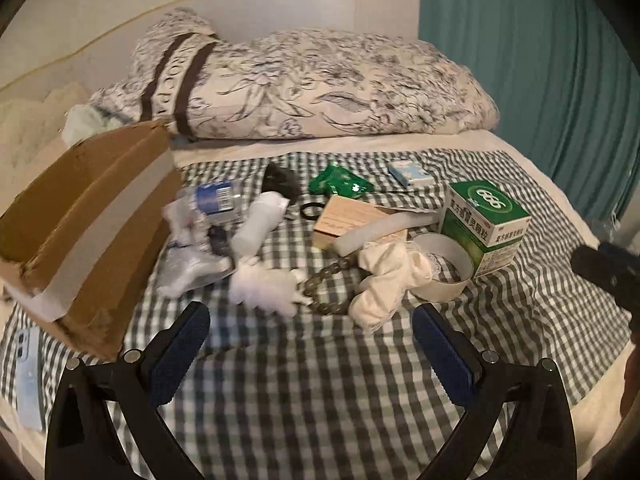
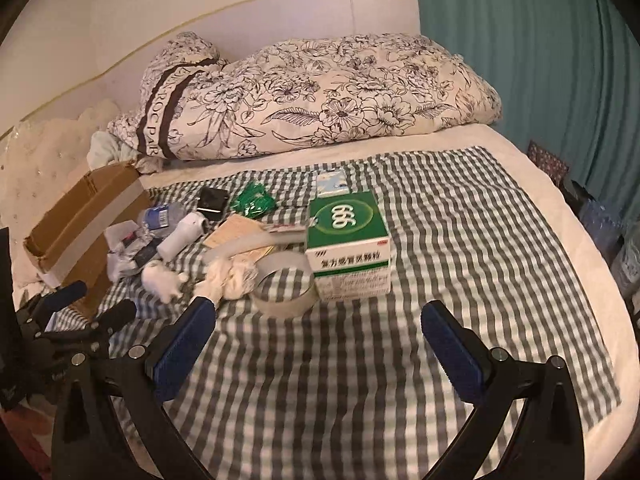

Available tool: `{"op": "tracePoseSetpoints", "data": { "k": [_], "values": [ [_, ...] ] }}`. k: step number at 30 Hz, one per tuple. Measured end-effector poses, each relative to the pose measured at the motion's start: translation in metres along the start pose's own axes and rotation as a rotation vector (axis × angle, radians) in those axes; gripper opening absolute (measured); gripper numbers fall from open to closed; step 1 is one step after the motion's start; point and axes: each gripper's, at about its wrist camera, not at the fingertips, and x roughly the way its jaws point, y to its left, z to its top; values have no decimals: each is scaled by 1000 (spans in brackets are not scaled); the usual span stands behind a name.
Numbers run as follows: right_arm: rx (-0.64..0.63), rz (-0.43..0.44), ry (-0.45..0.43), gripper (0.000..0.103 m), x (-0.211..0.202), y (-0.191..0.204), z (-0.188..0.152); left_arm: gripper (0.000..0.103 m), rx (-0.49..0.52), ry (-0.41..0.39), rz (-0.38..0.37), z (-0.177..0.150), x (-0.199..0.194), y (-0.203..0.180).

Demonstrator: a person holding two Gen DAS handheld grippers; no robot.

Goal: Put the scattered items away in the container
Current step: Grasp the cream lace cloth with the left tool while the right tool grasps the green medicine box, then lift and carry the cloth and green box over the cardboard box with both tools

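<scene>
We hold both grippers over the near part of the bed (image 2: pixel 460 200), the left gripper (image 1: pixel 310 322) and right gripper (image 2: pixel 318 316) with fingers spread wide, grasping nothing. Beyond them the scattered items lie mid-bed: tape roll (image 2: pixel 284 290), white cloth (image 1: pixel 384 280), green box (image 2: pixel 348 236), bottle (image 1: pixel 214 200). The cardboard container (image 1: pixel 92 220) sits at the left edge, a floral duvet (image 2: pixel 320 96) at the far side.

The green medicine box (image 2: pixel 347 240) carries the white number "999" inside a ring on its top; the Chinese characters on its white front band are too blurred to read. The floral quilt (image 2: pixel 304 96) has a dark-edged strip lettered "ROC PAR", partly hidden.
</scene>
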Motion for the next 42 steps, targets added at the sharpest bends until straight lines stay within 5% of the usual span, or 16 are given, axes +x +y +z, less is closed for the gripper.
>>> {"op": "tracePoseSetpoints", "data": {
  "k": [14,28,30,32,35,37,38,42],
  "values": [
    [-68,-52,42,103,72,-13,21,103,101,60,-66,3,71,-48],
    [-91,-67,93,103,126,-17,32,99,121,92,-85,4,109,-50],
    [-84,-55,92,99,129,-19,32,82,116,125,-87,4,115,-48],
    [-74,-41,100,84,133,-20,31,70,94,170,-104,2,123,-44],
    [-68,-34,104,78,135,-21,29,68,86,190,-114,1,126,-41],
    [-64,-31,95,78,132,-21,28,47,103,177,-120,1,123,-43],
    [-57,-27,92,77,131,-22,28,28,111,164,-118,1,120,-44],
    [-45,-17,75,77,120,-23,29,21,131,145,-115,1,112,-47]
  ]
}}
